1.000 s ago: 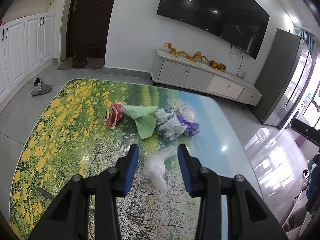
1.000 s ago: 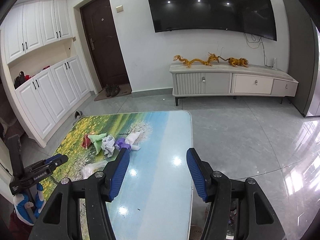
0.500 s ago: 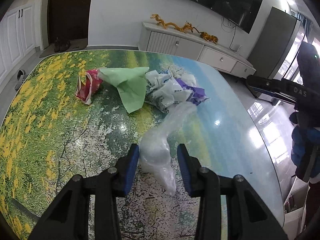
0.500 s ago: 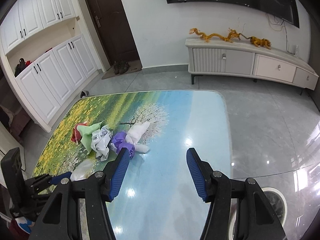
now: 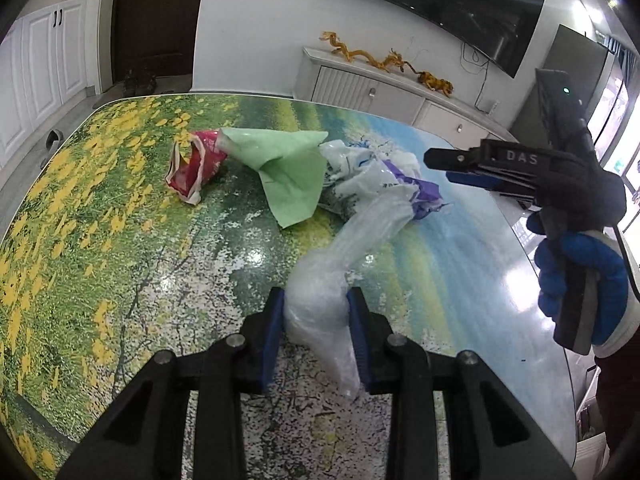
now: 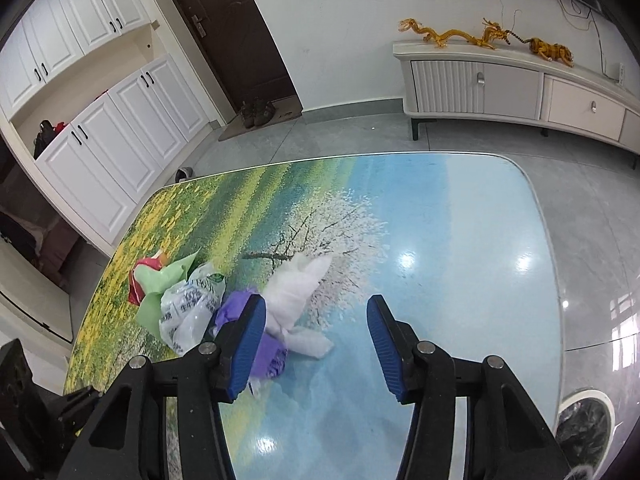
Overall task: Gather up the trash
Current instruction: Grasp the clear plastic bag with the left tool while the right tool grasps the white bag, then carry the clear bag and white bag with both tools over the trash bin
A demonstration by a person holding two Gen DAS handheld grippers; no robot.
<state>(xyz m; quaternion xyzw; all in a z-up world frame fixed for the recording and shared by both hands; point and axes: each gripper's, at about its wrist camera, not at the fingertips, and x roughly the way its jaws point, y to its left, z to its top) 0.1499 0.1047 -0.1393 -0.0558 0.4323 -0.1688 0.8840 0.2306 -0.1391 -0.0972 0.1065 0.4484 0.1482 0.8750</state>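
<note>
Trash lies in a heap on the landscape-printed table (image 5: 100, 240): a red wrapper (image 5: 192, 168), a green sheet (image 5: 288, 168), a printed white bag (image 5: 360, 172), a purple wrapper (image 5: 424, 196) and a clear plastic bag (image 5: 320, 296). My left gripper (image 5: 316, 320) is closing, and its blue pads press the clear bag's near end. My right gripper (image 6: 316, 300) hovers over the table with its jaws narrowing and only bare tabletop between them. Its left finger covers part of the purple wrapper (image 6: 236, 308), beside a white bag (image 6: 296, 292). A blue-gloved hand (image 5: 576, 280) holds it.
A bin with a dark liner (image 6: 584, 428) stands on the floor past the table's right edge. A white TV cabinet (image 6: 500, 88) with gold dragon figures lines the far wall. White cupboards (image 6: 120, 148), a dark door and shoes are at the left.
My left gripper came down over the clear bag and its jaws narrowed onto it. My right gripper swung down and in toward the heap, with its jaws a little narrower.
</note>
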